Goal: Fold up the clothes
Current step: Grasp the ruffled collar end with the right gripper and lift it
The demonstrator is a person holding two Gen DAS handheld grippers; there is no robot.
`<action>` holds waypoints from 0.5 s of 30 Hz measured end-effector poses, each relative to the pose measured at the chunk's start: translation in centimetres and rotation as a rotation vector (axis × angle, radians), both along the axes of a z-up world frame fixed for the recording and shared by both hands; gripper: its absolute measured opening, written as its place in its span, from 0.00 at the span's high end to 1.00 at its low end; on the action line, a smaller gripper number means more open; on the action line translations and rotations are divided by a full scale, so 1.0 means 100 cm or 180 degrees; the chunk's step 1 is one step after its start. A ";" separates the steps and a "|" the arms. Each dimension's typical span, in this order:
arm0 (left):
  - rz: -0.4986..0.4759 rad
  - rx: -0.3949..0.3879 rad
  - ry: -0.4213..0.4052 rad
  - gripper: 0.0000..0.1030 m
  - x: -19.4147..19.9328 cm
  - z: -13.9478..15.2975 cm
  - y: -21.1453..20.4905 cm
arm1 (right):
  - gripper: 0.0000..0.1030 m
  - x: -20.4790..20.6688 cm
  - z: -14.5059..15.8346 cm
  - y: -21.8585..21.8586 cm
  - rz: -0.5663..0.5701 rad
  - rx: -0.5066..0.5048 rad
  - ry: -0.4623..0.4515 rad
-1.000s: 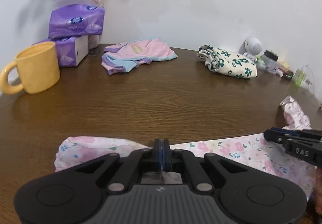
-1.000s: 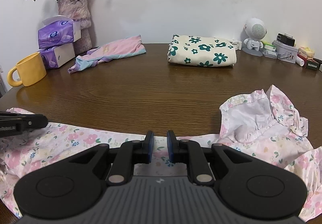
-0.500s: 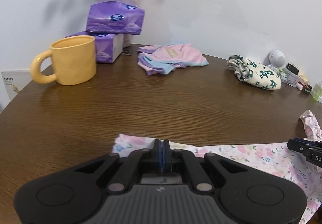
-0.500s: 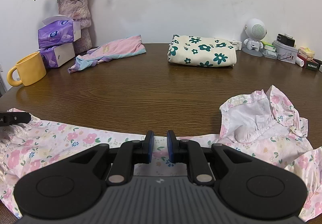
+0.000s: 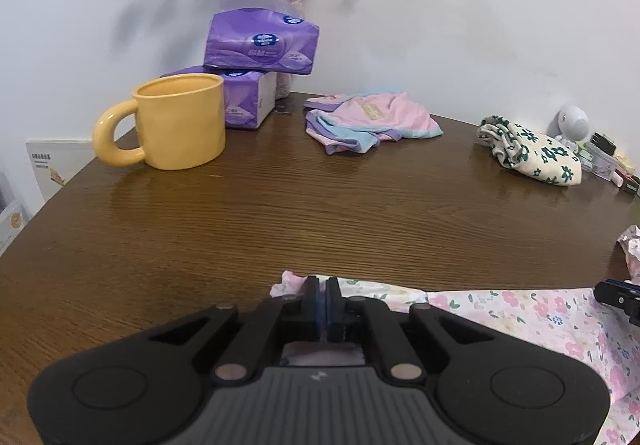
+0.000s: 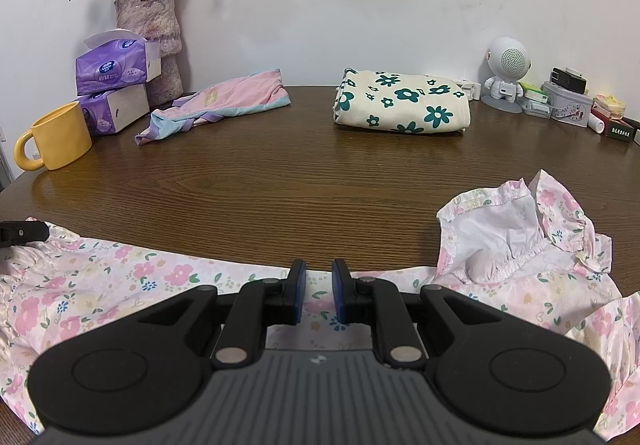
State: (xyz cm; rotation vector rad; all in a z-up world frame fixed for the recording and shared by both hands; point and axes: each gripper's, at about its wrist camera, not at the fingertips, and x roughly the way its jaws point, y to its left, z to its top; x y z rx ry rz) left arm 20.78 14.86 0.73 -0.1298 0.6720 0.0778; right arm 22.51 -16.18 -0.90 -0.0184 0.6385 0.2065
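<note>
Dress: pink floral dress lies spread along the near edge of the worktop, stretched flat between the two grippers, likely so a fold can be made cleanly.
Bodice: ruffled neck and sleeve end sits bunched at the right, lining showing, not yet smoothed.
Left gripper: left gripper holds its jaws nearly shut at the dress's left end; a tuft of pink cloth pokes out just beside the tips, so it seems pinched on the hem, which would keep that end taut.
Right gripper: right gripper sits over the dress's middle edge with a narrow gap between the jaws; cloth lies under and between them, but I cannot tell whether the pads press on it.
Folded piles: green-flower cloth rests folded at the far side, well apart from the dress, probably a finished piece set out of the way.
Pink top: pink and blue top lies loosely crumpled near the back, seemingly waiting its turn.
Clutter: yellow mug, tissue packs and vase crowd the far left; a small white speaker and boxes stand at the far right, which keeps the near half for folding.
Stage: early, I judge; the dress is laid out but no fold is made.
</note>
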 end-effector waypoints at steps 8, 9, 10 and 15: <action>0.0111 -0.0073 0.0014 0.97 -0.003 0.001 0.005 | 0.87 0.000 0.000 0.000 0.0001 -0.0002 -0.0001; 0.0120 -0.0111 0.0018 0.97 -0.004 0.001 0.007 | 0.87 0.000 0.000 0.000 0.0001 -0.0003 -0.0001; 0.0128 -0.0145 0.0020 0.97 -0.004 0.001 0.009 | 0.87 0.000 0.000 0.000 0.0001 -0.0004 -0.0002; 0.0244 -0.0203 -0.0053 0.96 -0.010 0.008 0.014 | 0.87 0.000 0.000 0.001 0.0003 -0.0020 -0.0006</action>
